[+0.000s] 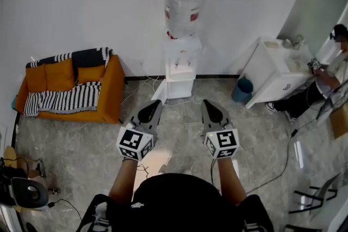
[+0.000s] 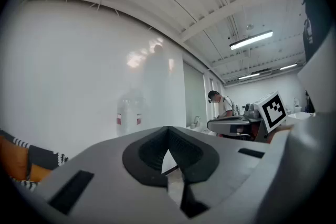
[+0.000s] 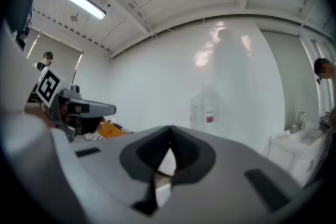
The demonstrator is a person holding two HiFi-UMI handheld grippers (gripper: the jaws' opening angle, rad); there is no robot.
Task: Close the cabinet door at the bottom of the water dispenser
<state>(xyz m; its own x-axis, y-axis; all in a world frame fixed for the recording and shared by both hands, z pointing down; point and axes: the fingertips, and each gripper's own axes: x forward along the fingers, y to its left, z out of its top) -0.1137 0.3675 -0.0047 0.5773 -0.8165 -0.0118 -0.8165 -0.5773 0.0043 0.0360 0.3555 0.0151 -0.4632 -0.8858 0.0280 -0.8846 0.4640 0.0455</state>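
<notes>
I hold my left gripper [image 1: 151, 110] and right gripper [image 1: 210, 108] level above the grey stone floor [image 1: 180, 126], each with its jaws together on nothing. The white water dispenser [image 1: 182, 62] stands ahead, well apart, its white bottom cabinet door [image 1: 160, 93] swung open leftward.

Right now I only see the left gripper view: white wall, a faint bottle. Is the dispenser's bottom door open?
Observer: Yes. In the head view the door at the foot of the dispenser stands swung out to the left.
Operator: Is a gripper near it?
Observer: No. The left gripper and right gripper both stop short of it, with bare floor between.
Operator: Anything in the way?
Observer: Only a blue bin, to the dispenser's right, apart from the door.
</notes>
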